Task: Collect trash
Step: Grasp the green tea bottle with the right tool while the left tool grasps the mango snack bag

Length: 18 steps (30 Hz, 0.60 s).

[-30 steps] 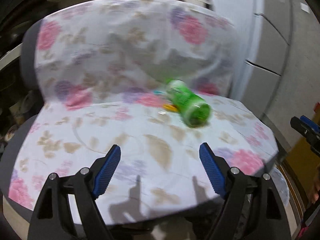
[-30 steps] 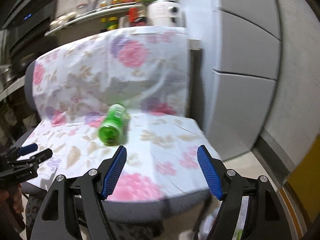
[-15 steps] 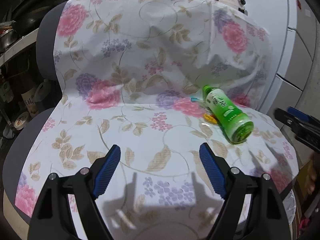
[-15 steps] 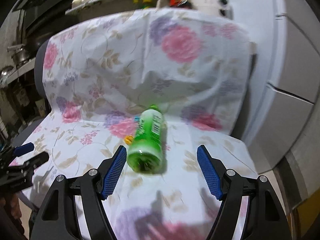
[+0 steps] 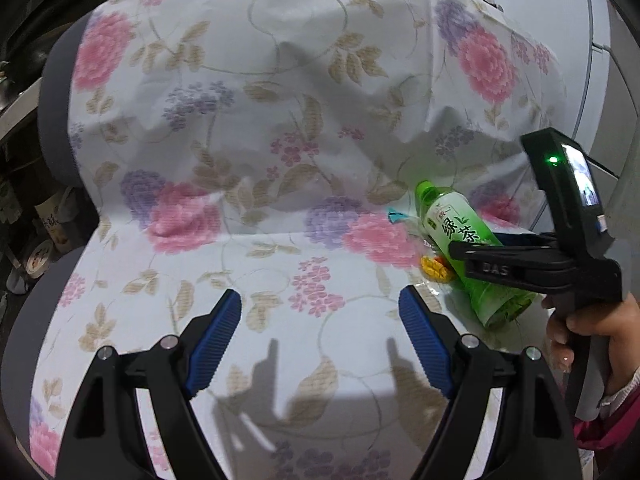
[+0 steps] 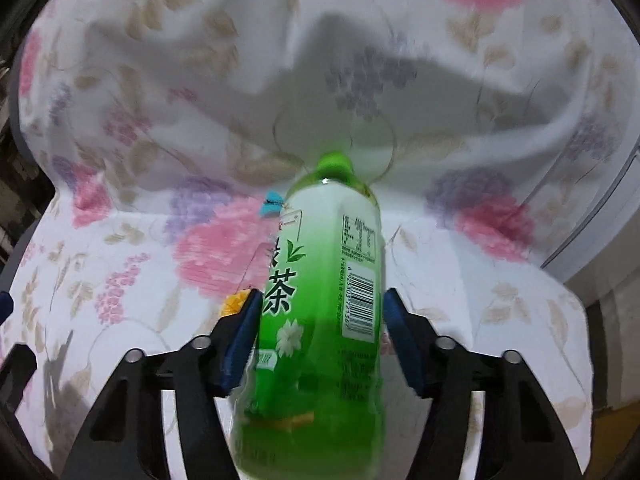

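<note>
R gripper (image 6: 320, 316) sits astride the green tea bottle (image 6: 320, 300), a blue pad on each side of its lower body. Jaws have just been closing in on it; the left pad looks right at the label, the right pad just beside the barcode edge, but can't tell if either one presses yet, so no firm hold to report. Bottle lies on its side on the chair seat, cap (image 6: 335, 165) pointing to the backrest fold, base toward the camera & blurred.

L gripper (image 5: 320, 332) is wide open w/ nothing between its fingers, hovering above the seat to the left of the bottle, well apart from it. Its shadow falls on the cloth just below.

From the left wrist cam the bottle (image 5: 464, 240) shows near the right edge of the seat, w/ the R tool's black body (image 5: 528, 264) crossing over it & a hand (image 5: 592, 332) gripping the handle behind.

Just left of the bottle: a small yellow-orange scrap (image 5: 434, 268) touching or nearly touching its side, and a bit of teal wrapper (image 5: 396, 216) up by the neck.

All of it rests on the floral cloth (image 5: 260, 128) (pink & purple flowers, tan leaves) draped over seat & back of a grey chair (image 5: 52, 120)
</note>
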{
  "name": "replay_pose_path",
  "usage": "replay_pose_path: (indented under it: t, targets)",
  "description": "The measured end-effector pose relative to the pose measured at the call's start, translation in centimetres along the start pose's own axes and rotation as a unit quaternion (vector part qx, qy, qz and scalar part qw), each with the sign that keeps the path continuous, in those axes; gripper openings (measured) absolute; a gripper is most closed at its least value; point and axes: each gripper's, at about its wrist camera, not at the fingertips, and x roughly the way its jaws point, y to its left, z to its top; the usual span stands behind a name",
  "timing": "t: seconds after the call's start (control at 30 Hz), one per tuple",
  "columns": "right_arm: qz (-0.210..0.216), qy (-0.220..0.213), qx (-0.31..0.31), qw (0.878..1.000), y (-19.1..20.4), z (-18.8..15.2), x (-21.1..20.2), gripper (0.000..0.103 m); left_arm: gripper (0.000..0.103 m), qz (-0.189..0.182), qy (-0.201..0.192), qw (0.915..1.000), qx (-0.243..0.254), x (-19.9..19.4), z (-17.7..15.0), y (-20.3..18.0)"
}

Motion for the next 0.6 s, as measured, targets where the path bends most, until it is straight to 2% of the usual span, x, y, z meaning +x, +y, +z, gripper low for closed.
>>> replay_pose_path:
  t: [0.13, 0.43, 0.53, 0.6]
  targets:
    - [-0.003, -0.033, 0.015, 0.999, -1.3, -0.9, -1.8, 0.055, 0.079, -0.013, 0.010, 0.9999, 0.004, 0.8, 0.2, -1.2]
    - [-0.006, -0.136, 0.069, 0.988, -7.2, -4.3, -10.3, 0.055, 0.079, -0.067, 0.045, 0.9965, 0.025, 3.5, 1.7, -7.0]
    - [-0.008, -0.155, 0.077, 0.985, -8.9, -4.9, -11.9, 0.055, 0.090, -0.067, 0.074, 0.9943, 0.037, 6.0, 2.2, -9.6]
    - [-0.012, -0.166, 0.078, 0.983, -9.7, -5.4, -12.6, 0.055, 0.090, -0.058, 0.083, 0.9941, 0.039, 7.3, 2.3, -10.4]
